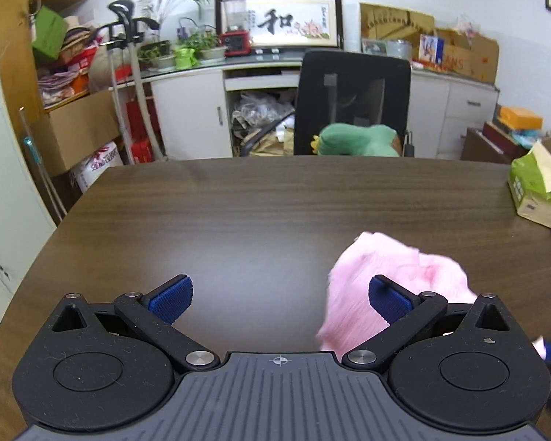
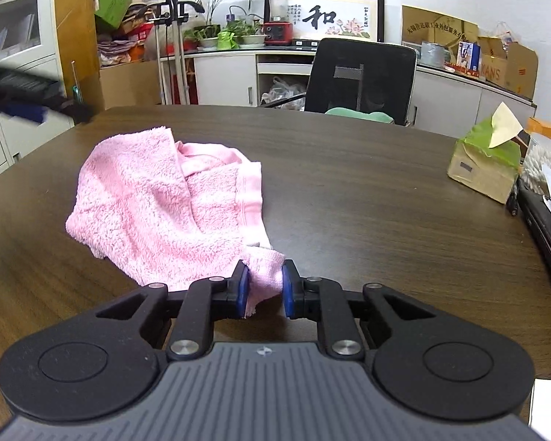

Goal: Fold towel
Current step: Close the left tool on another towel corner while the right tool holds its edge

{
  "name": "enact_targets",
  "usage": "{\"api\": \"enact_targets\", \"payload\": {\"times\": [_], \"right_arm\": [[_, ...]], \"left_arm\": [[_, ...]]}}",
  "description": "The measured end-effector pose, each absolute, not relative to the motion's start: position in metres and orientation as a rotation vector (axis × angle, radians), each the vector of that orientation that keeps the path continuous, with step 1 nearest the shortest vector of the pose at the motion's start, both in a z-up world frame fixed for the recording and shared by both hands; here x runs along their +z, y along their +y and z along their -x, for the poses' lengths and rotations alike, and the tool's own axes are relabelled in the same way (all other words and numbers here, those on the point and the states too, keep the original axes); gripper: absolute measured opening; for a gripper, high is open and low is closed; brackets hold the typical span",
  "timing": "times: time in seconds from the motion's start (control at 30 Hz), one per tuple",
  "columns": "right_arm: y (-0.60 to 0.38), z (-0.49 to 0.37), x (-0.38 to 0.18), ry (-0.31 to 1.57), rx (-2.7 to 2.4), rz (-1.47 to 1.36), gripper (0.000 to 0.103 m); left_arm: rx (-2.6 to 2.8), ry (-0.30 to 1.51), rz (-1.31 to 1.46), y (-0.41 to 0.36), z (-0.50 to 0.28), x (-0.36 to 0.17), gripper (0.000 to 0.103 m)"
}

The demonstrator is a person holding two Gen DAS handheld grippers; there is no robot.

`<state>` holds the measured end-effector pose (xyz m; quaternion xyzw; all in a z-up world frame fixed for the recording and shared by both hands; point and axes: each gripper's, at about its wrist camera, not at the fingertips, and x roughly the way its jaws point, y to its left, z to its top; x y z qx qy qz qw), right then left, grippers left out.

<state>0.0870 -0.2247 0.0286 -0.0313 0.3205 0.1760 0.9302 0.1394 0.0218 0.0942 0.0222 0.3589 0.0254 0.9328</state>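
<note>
**Right fingers pinch a corner of the pink towel; left fingers spread wide over bare desk**

The pink towel (image 2: 165, 202) lies crumpled on the dark wooden desk (image 2: 367, 191), bunched into loose folds, its hemmed edge running down the right side of the heap. The right gripper (image 2: 265, 288) is closed on the near corner of the towel: both blue fingers (image 2: 243, 288) press against the cloth, and a small flap hangs down between them.

The left gripper (image 1: 281, 299) is held above the desk (image 1: 238, 213) with its blue fingers (image 1: 172, 299) wide apart and nothing between them. In its view the towel (image 1: 385, 261) is blurred and sits behind and beside the right-hand finger, not within the gap. In the right wrist view the left gripper shows only as a dark blur at the left edge, well apart from the towel.

A green tissue box (image 2: 488, 161) stands near the desk's right edge, and a black office chair (image 2: 363, 77) is on the far side.
</note>
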Motion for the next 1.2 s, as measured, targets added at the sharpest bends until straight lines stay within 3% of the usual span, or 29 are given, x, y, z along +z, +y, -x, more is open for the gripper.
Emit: {"api": "enact_targets", "payload": {"times": [0.3, 0.6, 0.67, 0.77, 0.83, 1.0, 1.2], "right_arm": [[-0.227, -0.091, 0.025, 0.687, 0.356, 0.036, 0.02], [-0.223, -0.09, 0.024, 0.69, 0.347, 0.048, 0.022], [-0.223, -0.09, 0.023, 0.689, 0.345, 0.048, 0.023], [-0.223, -0.09, 0.023, 0.689, 0.342, 0.047, 0.024], [-0.223, -0.09, 0.023, 0.69, 0.339, 0.045, 0.024], [-0.226, -0.091, 0.022, 0.692, 0.33, 0.032, 0.024], [-0.237, -0.092, 0.026, 0.667, 0.315, -0.04, 0.022]], "left_arm": [[0.015, 0.774, -0.202, -0.029, -0.182, 0.079, 0.103], [-0.027, 0.972, -0.069, -0.023, -0.192, 0.059, 0.103], [-0.035, 0.988, -0.061, -0.021, -0.191, 0.058, 0.095], [-0.04, 0.983, -0.071, -0.023, -0.181, 0.06, 0.07], [-0.043, 0.97, -0.069, -0.025, -0.175, 0.063, 0.034], [-0.054, 0.91, -0.057, -0.028, -0.163, 0.073, 0.01], [-0.11, 0.821, 0.023, -0.016, -0.137, 0.09, 0.007]]}}
